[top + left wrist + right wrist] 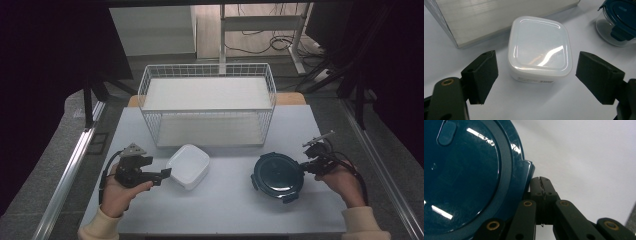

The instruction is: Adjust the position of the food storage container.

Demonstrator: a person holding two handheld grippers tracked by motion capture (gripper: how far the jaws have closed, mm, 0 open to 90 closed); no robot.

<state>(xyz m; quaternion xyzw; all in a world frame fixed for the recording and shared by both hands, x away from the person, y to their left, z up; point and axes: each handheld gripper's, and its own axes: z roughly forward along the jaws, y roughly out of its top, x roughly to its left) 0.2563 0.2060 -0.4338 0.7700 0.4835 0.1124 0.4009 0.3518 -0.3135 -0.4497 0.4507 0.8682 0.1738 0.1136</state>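
Your left gripper (162, 176) stood with its jaws wide apart and nothing between them, and the white square container (188, 166) lay just to its right, near the front of the wire basket (207, 70). In the left gripper view that container (539, 47) sat straight ahead of the jaws, one pad off each of its near corners and touching neither, so the coming move looked like a plain push forward until the pads flanked its side walls. It had no real long axis; it lay turned a little, one corner towards the basket.

Your right gripper (303, 169) had its jaws pressed together on nothing, their tips (541, 185) right against a clip of the dark teal lid on the round container (278, 175), which lay to their left on the table (225, 210).

A strip of small print ran along the white container's near wall (534, 79), too blurred to read. No brand could be made out on either lid.
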